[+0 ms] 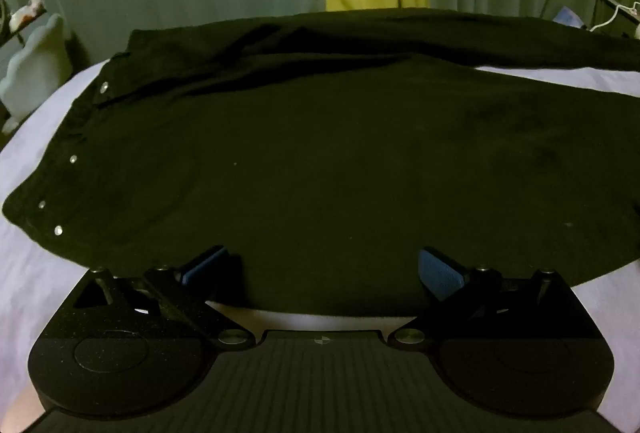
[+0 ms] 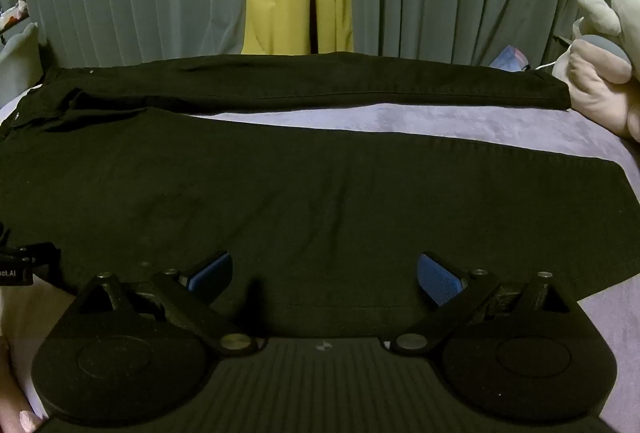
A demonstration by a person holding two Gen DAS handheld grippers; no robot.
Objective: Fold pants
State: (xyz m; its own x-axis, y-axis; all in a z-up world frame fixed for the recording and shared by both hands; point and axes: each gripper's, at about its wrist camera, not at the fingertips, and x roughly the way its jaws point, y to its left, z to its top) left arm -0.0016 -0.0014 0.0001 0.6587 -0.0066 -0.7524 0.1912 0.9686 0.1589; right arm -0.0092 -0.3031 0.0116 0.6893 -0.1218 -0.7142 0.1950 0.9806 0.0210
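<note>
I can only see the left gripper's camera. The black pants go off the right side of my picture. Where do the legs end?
Observer: In the right wrist view the far leg ends at a hem right beside a pale stuffed toy.
Child: Do the two legs touch?
Observer: Not toward the hems. A strip of lavender sheet shows between the far leg and the near leg.
Child: Is the right gripper holding anything?
Observer: No. The right gripper is open, jaws wide apart over the near leg's edge.
</note>
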